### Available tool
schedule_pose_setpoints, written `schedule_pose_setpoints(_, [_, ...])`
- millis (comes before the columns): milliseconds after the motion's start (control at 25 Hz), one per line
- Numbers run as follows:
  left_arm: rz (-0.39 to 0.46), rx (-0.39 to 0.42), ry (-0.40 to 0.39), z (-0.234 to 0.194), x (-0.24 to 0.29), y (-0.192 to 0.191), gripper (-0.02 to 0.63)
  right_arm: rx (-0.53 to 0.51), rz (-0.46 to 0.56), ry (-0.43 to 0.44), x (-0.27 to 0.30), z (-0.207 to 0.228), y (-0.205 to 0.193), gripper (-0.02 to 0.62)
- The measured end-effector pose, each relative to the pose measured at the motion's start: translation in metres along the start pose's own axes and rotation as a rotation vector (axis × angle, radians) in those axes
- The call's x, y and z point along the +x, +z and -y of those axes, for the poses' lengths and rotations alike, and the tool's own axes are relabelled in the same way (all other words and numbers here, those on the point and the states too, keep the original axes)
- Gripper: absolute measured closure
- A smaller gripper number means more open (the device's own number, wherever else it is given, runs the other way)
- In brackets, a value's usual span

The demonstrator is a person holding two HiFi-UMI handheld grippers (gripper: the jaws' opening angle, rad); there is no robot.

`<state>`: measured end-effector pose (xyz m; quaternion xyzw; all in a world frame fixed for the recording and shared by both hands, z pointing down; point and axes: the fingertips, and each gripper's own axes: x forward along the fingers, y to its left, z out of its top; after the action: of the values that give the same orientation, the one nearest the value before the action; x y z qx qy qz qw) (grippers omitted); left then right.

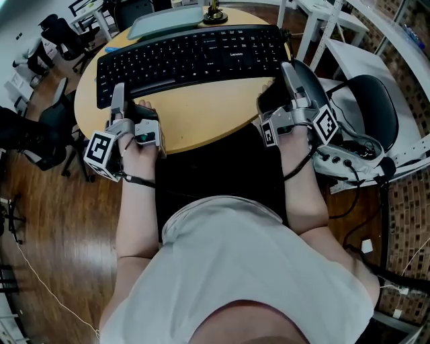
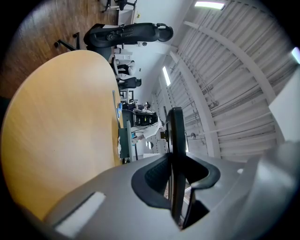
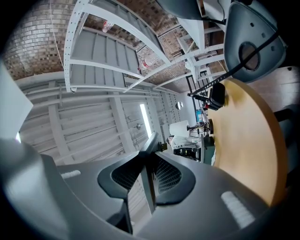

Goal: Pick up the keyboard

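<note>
- Item, keyboard — black, full-size. It lies across the far half of the round wooden table, spanning roughly 10 to 2 o'clock.
- Item, left gripper — at the keyboard's 8 o'clock corner. Its jaws are clamped fairly wide on a black slab, which we take for that corner. In the left gripper view the slab stands just apart from the tabletop.
- Item, right gripper — at the 3 o'clock end. Its jaws are clenched nearly together on a thin pale edge, which we judge to be the keyboard's rim.
- Hazard, shallow hold: both bites sit at the margins, so we expect slipping if one side rises faster.
- Hazard, twist: unequal bites may rack the keyboard and tip it toward 6 o'clock.
- Hazard, neighbour: a small dark ornament stands close behind at 12 o'clock, and a forward swing could knock it.
</note>
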<state>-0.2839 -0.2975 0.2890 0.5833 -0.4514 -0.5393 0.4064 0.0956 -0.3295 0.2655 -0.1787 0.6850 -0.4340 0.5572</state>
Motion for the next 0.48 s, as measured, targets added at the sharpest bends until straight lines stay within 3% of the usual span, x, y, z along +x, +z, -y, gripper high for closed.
schedule_pose_setpoints(480, [-0.051,-0.034,-0.024,-0.0043,0.0086,0.001,0.201,-0.067,0.04,0.007,-0.0071,-0.0108,-0.0055,0.508])
